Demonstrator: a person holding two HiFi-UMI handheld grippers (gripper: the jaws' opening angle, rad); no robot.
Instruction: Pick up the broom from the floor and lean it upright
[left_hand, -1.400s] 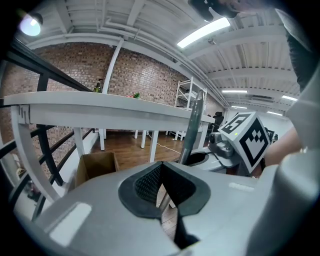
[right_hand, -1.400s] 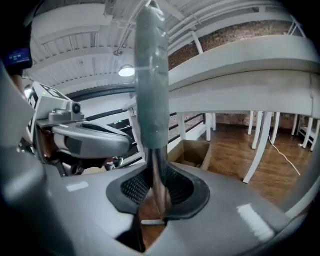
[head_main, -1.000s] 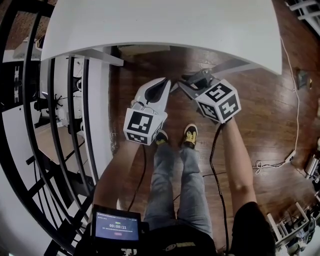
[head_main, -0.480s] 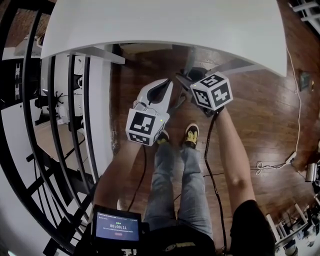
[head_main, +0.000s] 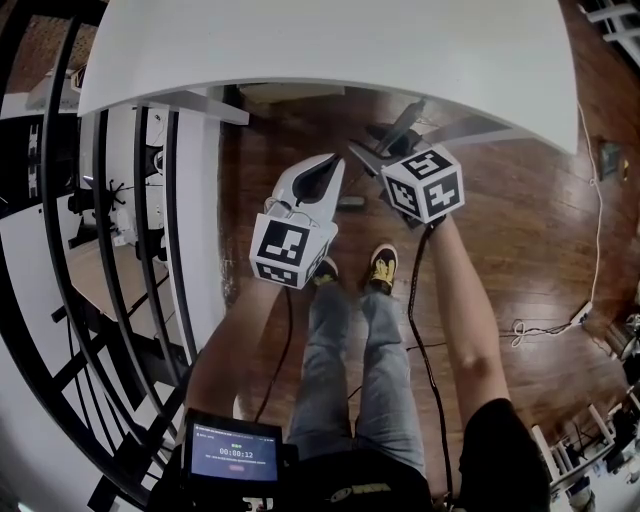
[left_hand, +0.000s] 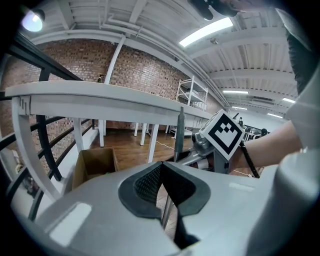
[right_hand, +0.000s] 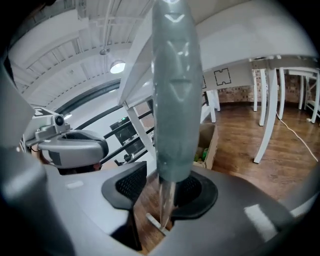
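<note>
The broom's grey handle (right_hand: 172, 100) stands upright, filling the right gripper view, with its thin metal shaft running down to the wooden floor. In the head view the handle (head_main: 398, 128) leans toward the edge of the white table (head_main: 330, 50). My right gripper (right_hand: 165, 189) has its jaws around the handle and they are opening. A gap shows at the left pad (right_hand: 131, 186). From above, the right gripper (head_main: 372, 152) sits just under the table edge. My left gripper (head_main: 325, 165) hangs beside it, shut and empty (left_hand: 160, 172), with the broom handle (left_hand: 181, 132) just past its tips.
A black stair railing (head_main: 110, 250) runs down the left. An open cardboard box (left_hand: 92, 162) sits under the table. White table legs (right_hand: 265, 120) stand on the floor. A white cable (head_main: 545, 325) trails at the right. The person's feet (head_main: 380, 268) are below the grippers.
The right gripper has shifted up and left toward the table edge. The broom handle now tilts against the edge, and the right jaws have widened around it. The left gripper has stayed put.
</note>
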